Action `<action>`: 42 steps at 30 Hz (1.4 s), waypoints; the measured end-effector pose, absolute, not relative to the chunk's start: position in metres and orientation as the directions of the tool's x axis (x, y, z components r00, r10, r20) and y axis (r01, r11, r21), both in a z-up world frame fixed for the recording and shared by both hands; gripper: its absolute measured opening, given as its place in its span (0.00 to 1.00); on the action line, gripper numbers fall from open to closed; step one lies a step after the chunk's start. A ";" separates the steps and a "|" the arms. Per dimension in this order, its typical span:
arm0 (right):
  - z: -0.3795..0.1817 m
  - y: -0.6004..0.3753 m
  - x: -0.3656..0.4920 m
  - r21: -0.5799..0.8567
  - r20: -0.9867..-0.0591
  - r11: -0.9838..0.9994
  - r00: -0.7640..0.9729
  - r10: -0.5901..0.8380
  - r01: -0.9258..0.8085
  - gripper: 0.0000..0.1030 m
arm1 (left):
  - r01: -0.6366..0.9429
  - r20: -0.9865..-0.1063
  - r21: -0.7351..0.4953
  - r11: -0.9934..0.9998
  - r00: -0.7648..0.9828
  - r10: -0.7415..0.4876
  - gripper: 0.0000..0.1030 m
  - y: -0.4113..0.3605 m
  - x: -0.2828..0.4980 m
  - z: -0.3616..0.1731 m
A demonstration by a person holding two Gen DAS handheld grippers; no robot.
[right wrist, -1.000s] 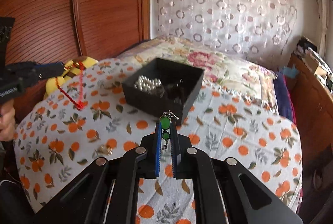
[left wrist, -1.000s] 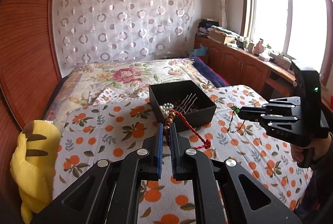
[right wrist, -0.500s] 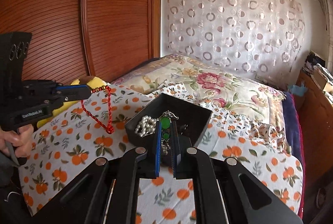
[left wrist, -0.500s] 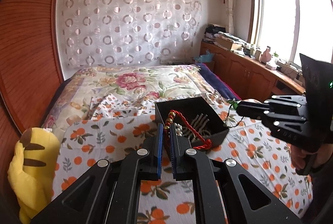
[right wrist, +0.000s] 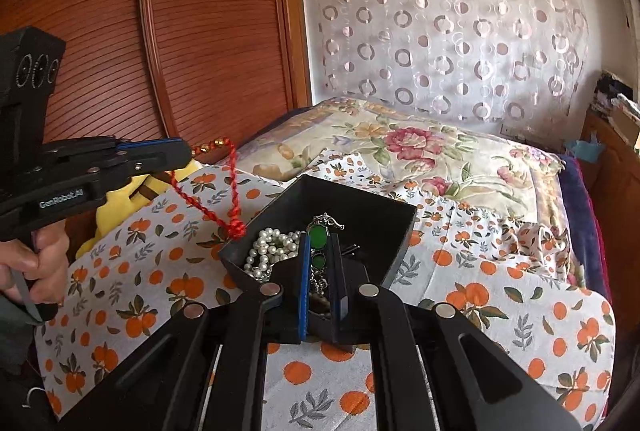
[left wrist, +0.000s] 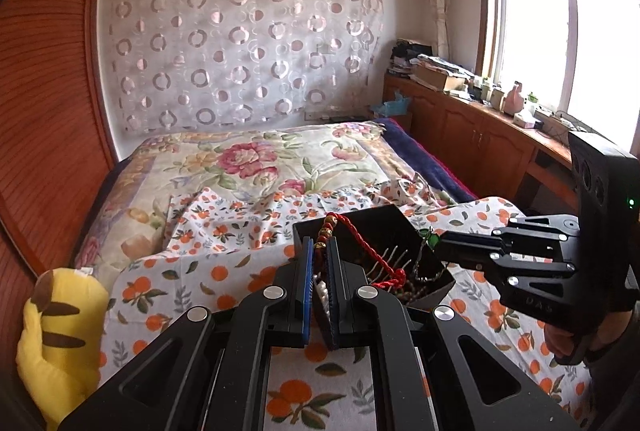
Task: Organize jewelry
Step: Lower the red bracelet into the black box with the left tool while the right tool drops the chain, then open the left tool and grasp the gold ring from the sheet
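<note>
Mid-delivery: left gripper (left wrist: 318, 251) clenched on red cord bracelet (left wrist: 362, 249), right gripper (right wrist: 320, 255) clenched on green-stone chain (right wrist: 319, 237), both hanging over black box (right wrist: 394, 219) on the bed (right wrist: 520, 311). Next, probably: lowering inside the box walls, then releasing jaws.

Daylight from overexposed window (left wrist: 560, 43); room evenly bright, soft shadows; strong fisheye bending, dark corners; focus sharp.

Red cord bracelet (left wrist: 362, 245) pinched between left gripper (left wrist: 319, 251) fingers (left wrist: 307, 271) above black box (left wrist: 400, 227) on orange-print cloth (left wrist: 192, 279).
</note>
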State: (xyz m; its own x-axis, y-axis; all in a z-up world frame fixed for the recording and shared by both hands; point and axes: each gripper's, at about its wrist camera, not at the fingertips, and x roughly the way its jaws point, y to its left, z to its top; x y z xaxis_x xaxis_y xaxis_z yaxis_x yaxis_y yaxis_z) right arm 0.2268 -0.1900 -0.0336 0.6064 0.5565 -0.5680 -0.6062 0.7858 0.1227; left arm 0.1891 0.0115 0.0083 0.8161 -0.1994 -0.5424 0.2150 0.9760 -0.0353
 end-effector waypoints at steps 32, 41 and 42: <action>-0.035 -0.198 0.230 0.138 -0.600 0.809 0.601 0.527 -0.572 0.09 | 0.271 -0.605 -0.025 0.962 0.762 -0.230 0.15 -0.020 0.256 -0.017; -0.037 -0.202 0.201 0.121 -0.619 0.810 0.594 0.514 -0.574 0.09 | 0.280 -0.590 -0.019 0.960 0.772 -0.236 0.30 -0.013 0.230 -0.013; -0.038 -0.204 0.198 0.120 -0.621 0.811 0.594 0.511 -0.572 0.09 | 0.280 -0.590 -0.023 0.960 0.771 -0.239 0.31 -0.011 0.229 -0.012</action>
State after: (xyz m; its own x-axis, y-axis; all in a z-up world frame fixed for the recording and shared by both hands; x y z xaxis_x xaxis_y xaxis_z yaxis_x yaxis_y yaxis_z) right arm 0.1976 -0.2040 -0.0381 0.5941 0.5111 -0.6212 -0.5722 0.8113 0.1204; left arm 0.2285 -0.0113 -0.0119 0.7712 -0.2391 -0.5899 0.2802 0.9597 -0.0226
